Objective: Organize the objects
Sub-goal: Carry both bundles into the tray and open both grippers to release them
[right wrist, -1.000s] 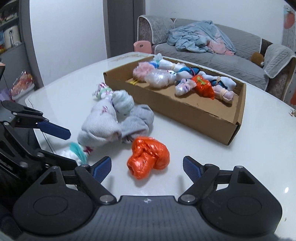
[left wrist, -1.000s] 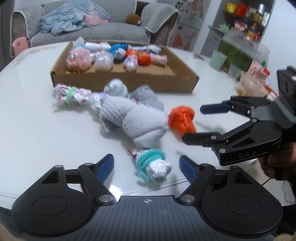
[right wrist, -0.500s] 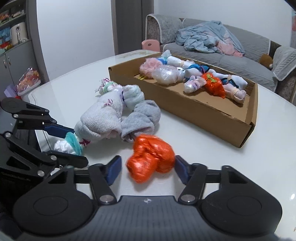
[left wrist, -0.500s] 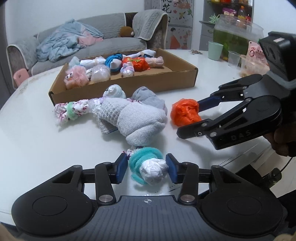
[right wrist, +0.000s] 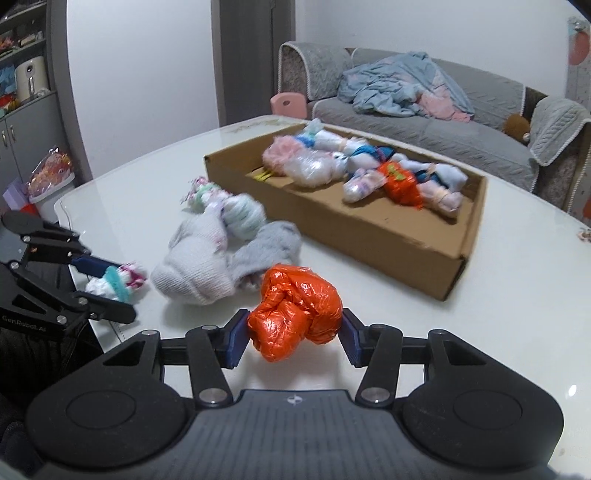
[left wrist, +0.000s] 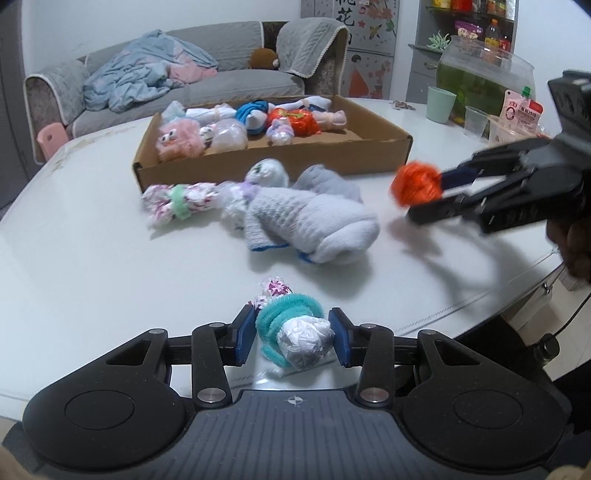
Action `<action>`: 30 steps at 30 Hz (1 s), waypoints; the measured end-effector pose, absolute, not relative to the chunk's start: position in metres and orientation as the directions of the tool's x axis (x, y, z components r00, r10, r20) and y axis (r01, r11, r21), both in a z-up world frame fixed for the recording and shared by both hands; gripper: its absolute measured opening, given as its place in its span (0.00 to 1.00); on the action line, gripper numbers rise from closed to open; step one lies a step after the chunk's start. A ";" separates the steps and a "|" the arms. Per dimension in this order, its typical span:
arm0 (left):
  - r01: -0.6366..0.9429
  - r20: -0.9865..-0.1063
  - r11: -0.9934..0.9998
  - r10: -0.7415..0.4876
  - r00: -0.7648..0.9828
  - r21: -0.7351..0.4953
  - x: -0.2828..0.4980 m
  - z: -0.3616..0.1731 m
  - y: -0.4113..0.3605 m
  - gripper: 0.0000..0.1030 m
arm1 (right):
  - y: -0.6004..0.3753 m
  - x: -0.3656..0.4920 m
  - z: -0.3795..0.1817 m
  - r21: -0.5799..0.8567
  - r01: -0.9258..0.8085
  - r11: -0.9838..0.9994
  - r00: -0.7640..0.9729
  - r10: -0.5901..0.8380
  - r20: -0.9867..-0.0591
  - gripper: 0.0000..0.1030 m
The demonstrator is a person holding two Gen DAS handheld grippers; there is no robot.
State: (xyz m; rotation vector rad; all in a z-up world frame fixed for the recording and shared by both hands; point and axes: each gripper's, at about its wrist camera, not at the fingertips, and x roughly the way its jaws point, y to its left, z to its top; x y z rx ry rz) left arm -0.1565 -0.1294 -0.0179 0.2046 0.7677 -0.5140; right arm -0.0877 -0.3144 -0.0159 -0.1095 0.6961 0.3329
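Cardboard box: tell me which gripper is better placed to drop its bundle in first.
Right, probably. The right gripper, jaws closing on the orange bag, is off the table beside the cardboard box; the left gripper, closing on the teal-banded bundle, sits farther back.

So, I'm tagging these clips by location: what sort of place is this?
Most likely a home living room. A grey sofa with a crumpled blanket stands behind the white table, and shelves of bottles and snacks line the wall beside a fish tank.
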 end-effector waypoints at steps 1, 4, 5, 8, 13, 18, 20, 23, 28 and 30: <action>0.512 -0.710 0.859 -0.364 0.603 -0.007 -0.157 -0.018 -0.126 0.48 | -0.317 -0.087 -0.013 0.007 -0.330 0.944 0.725 0.258 -0.639 0.46; 0.498 -0.709 0.867 -0.347 0.614 0.007 -0.156 -0.014 -0.115 0.48 | -0.322 -0.085 -0.003 -0.002 -0.319 0.948 0.740 0.247 -0.625 0.46; 0.492 -0.706 0.871 -0.347 0.617 0.002 -0.155 -0.011 -0.111 0.48 | -0.324 -0.084 0.000 -0.006 -0.317 0.949 0.746 0.245 -0.619 0.46; 0.470 -0.689 0.883 -0.338 0.641 0.004 -0.146 0.003 -0.100 0.48 | -0.328 -0.078 0.012 -0.006 -0.322 0.947 0.758 0.254 -0.601 0.46; 0.423 -0.643 0.905 -0.303 0.704 0.037 -0.117 0.038 -0.086 0.48 | -0.326 -0.063 0.034 -0.026 -0.345 0.938 0.780 0.271 -0.564 0.46; 0.402 -0.600 0.916 -0.313 0.736 0.015 -0.078 0.073 -0.079 0.48 | -0.322 -0.038 0.052 -0.029 -0.371 0.928 0.784 0.297 -0.545 0.46; 0.402 -0.596 0.915 -0.319 0.737 0.008 -0.060 0.082 -0.080 0.48 | -0.317 -0.027 0.058 -0.029 -0.390 0.920 0.780 0.313 -0.542 0.46; 0.418 -0.600 0.908 -0.341 0.723 -0.013 -0.034 0.091 -0.085 0.48 | -0.310 -0.008 0.061 -0.021 -0.419 0.908 0.766 0.341 -0.545 0.46; 0.467 -0.615 0.884 -0.371 0.696 -0.004 0.002 0.091 -0.103 0.48 | -0.301 0.028 0.060 0.011 -0.455 0.890 0.728 0.380 -0.570 0.46; 0.482 -0.632 0.876 -0.382 0.674 -0.015 0.017 0.085 -0.110 0.48 | -0.295 0.044 0.055 0.020 -0.467 0.884 0.709 0.388 -0.589 0.46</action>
